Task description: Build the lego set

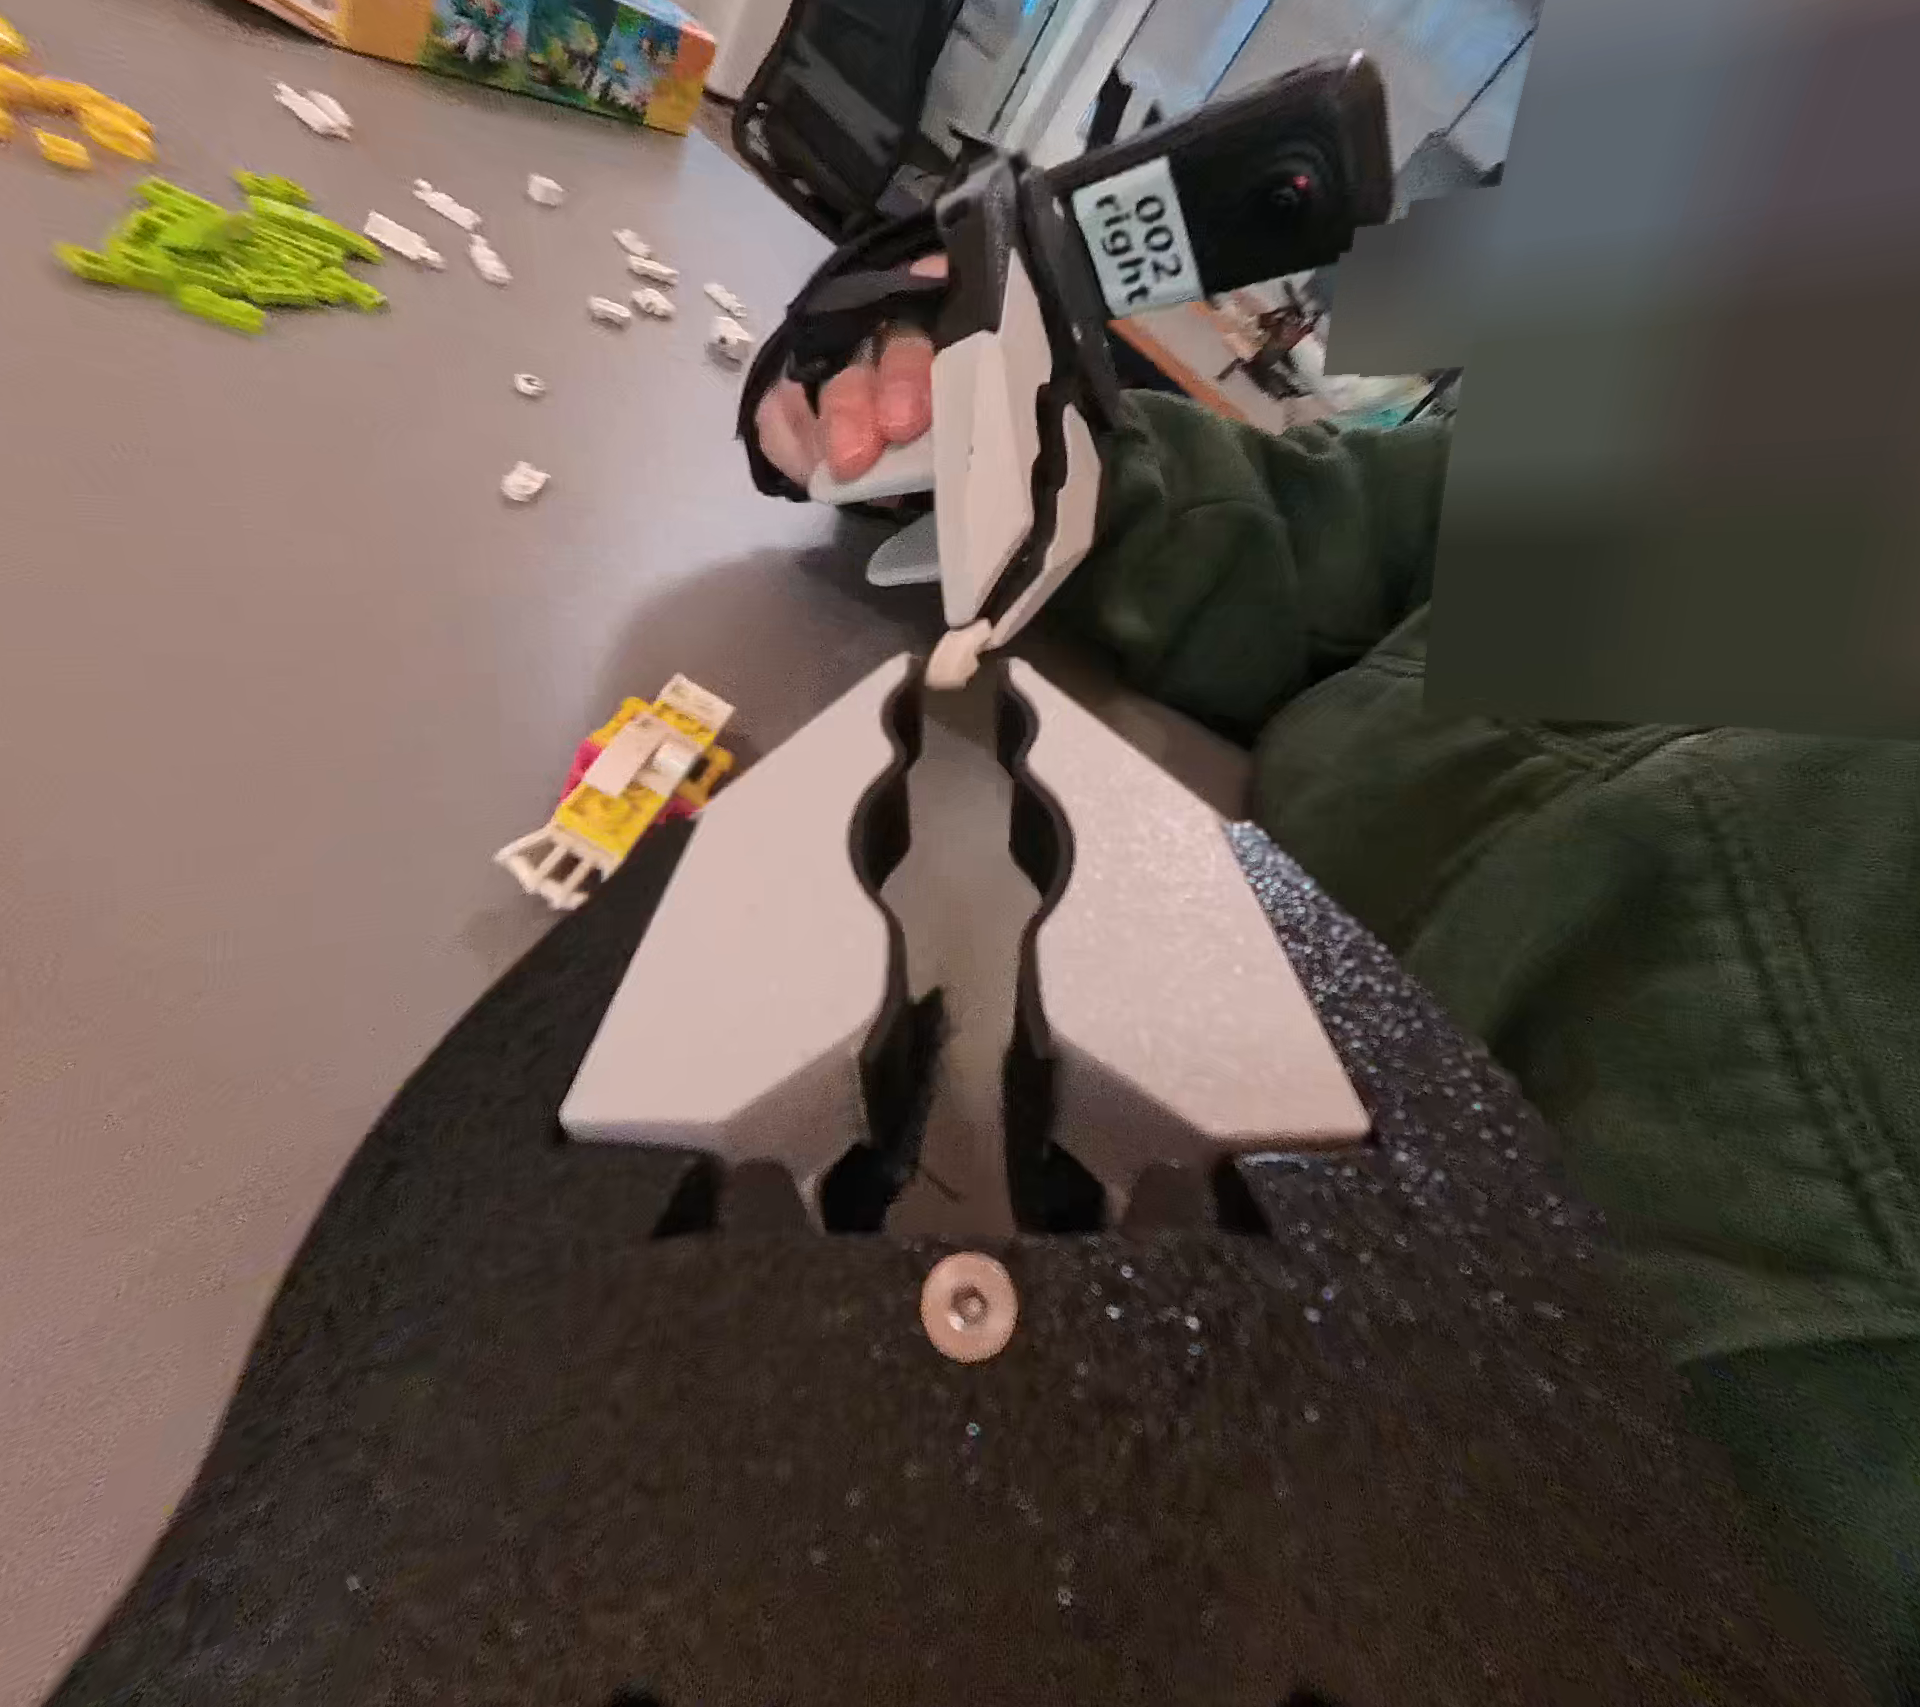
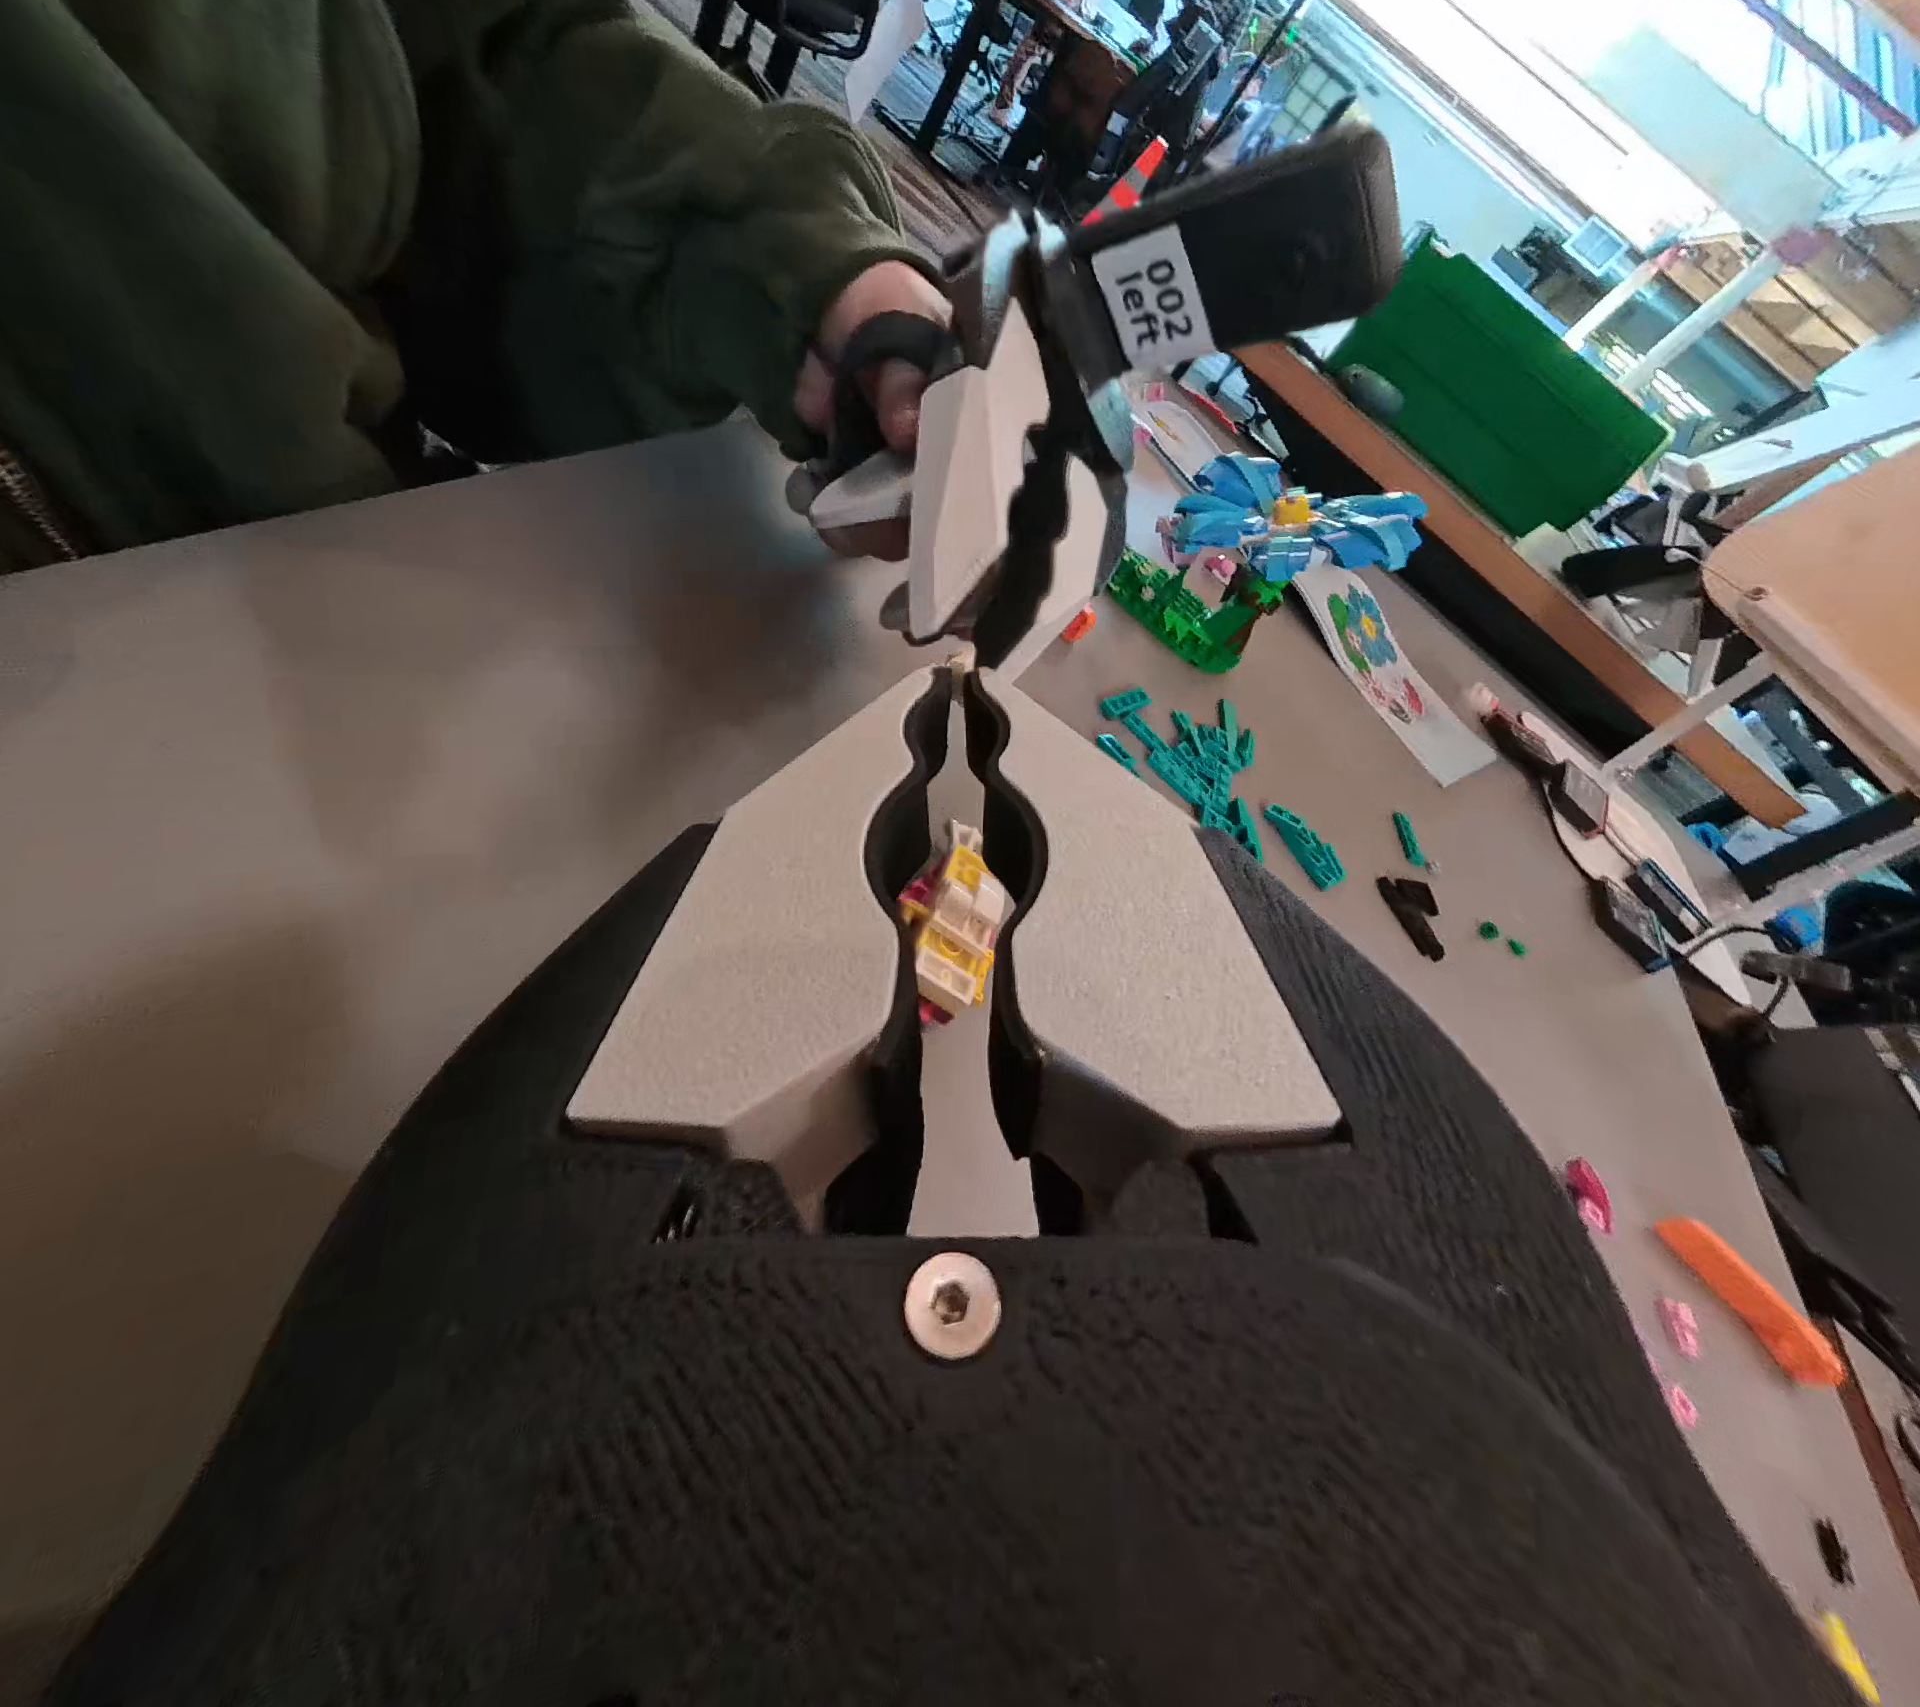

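- Right gripper (image 1: 961,655): fingers closed on a small white piece (image 1: 951,658), held tip to tip before the left gripper (image 1: 958,691)
- Left fingers parted, empty; yellow subassembly (image 1: 634,779) lies on the desk (image 1: 312,618), left of them

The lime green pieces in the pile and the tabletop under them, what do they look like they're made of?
The lime green brick pile looks like moulded hard plastic: uniform bright colour, crisp straight edges, though blur hides any gloss. The grey tabletop appears to be a smooth matte laminate or painted board; it shows only soft, diffuse reflections and no grain. Its core material cannot be told.
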Demonstrator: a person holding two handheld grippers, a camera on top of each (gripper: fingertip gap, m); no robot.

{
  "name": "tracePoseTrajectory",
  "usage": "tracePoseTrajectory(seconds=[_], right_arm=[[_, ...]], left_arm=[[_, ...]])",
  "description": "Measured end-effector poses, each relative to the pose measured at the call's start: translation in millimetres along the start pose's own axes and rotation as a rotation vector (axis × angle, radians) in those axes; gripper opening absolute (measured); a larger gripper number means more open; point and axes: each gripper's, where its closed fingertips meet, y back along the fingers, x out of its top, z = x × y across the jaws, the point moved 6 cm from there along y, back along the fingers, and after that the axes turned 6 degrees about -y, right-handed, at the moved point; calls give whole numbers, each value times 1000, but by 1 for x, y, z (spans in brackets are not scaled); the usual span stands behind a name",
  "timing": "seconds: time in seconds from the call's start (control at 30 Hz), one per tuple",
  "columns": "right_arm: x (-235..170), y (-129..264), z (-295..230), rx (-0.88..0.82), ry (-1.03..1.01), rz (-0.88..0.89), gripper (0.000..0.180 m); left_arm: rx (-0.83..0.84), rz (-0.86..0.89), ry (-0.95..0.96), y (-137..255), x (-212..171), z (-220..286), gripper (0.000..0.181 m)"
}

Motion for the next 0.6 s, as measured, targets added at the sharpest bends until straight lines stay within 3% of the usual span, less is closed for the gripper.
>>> tracePoseTrajectory(seconds=[0.27, 0.33, 0.4, 0.5, 0.6], right_arm=[[-1, -1, 1, 2, -34, 3, 1], [-7, 0, 8, -10, -150, -26, 6], [-22, -1, 19, -23, -320, -100, 28], [-46, -6, 21, 42, -541, -256, 45], [-51, -10, 18, 34, -565, -334, 42]], left_arm=[[-39, 29, 22, 2, 0, -3, 6], [53, 9, -71, 5, 1, -8, 6], [190, -60, -237, 9, 0, -14, 6], [351, -203, -495, 13, -4, -20, 6], [382, -278, -634, 12, -9, -23, 6]])
